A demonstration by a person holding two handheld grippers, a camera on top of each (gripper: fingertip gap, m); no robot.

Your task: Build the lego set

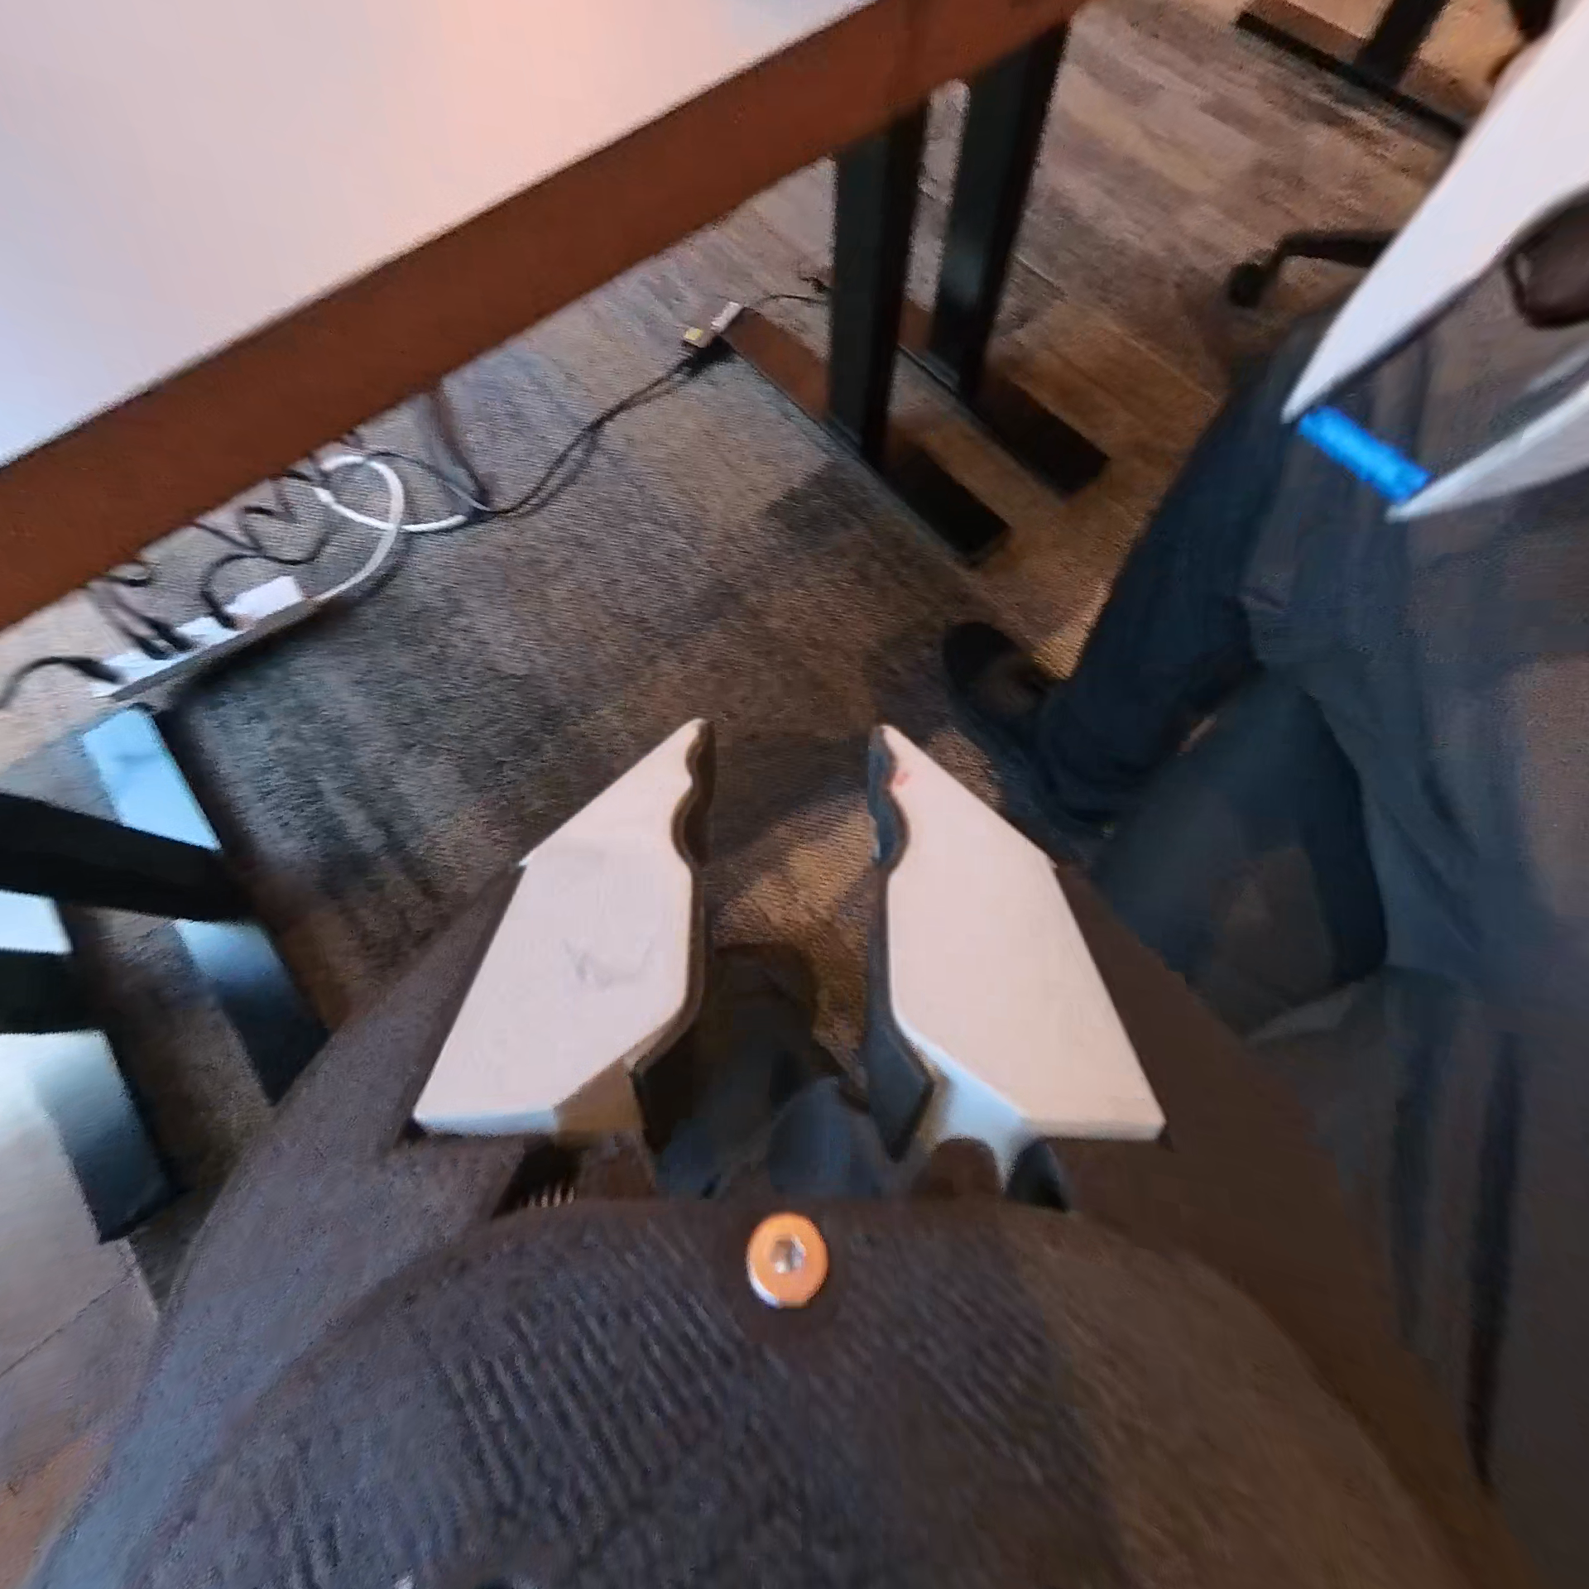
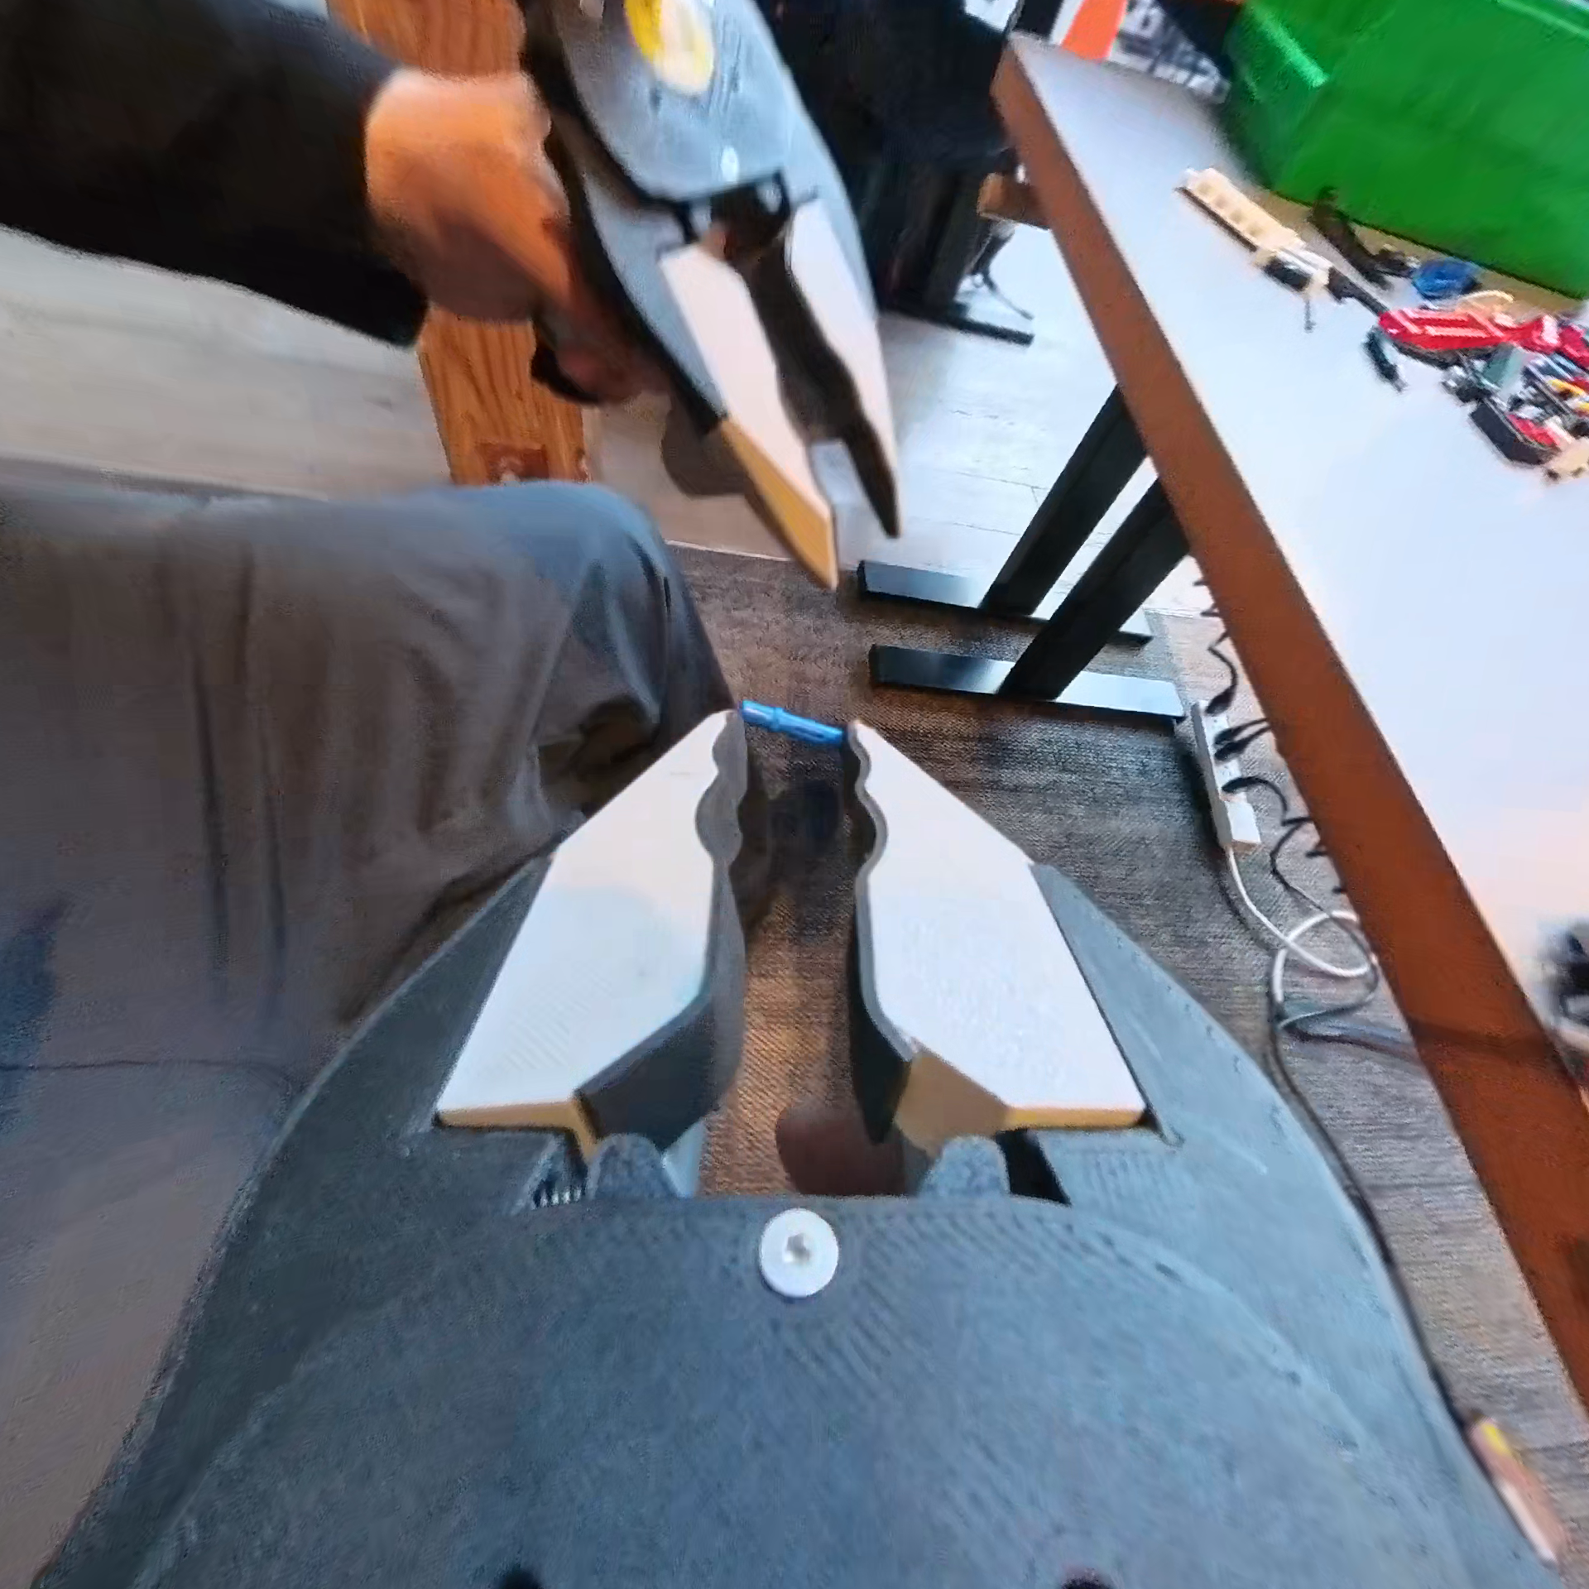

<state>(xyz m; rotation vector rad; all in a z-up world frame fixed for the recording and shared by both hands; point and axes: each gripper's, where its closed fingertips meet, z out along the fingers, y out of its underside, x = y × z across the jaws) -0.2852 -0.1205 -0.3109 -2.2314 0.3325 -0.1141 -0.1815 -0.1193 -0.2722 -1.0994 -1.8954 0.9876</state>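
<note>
Your right tool (image 2: pixel 795 731) pinches a blue pin (image 2: pixel 789 720) off the desk (image 2: pixel 1376 602); your left tool (image 1: pixel 791 748), narrow, holds nothing.

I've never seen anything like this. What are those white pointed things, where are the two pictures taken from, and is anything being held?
There is no robot: a person holds a hand-held gripper in each hand, and each carries a camera looking along its two white fingers. In the left wrist view, the left hand-held gripper is open and empty, aimed down at the carpet beside the table. In the right wrist view, the right hand-held gripper pinches a small blue lego pin at its fingertips, above the person's knee and the carpet. The left gripper shows there too, farther off. On the table lies a pile of red and black lego parts, somewhat blurred.
</note>
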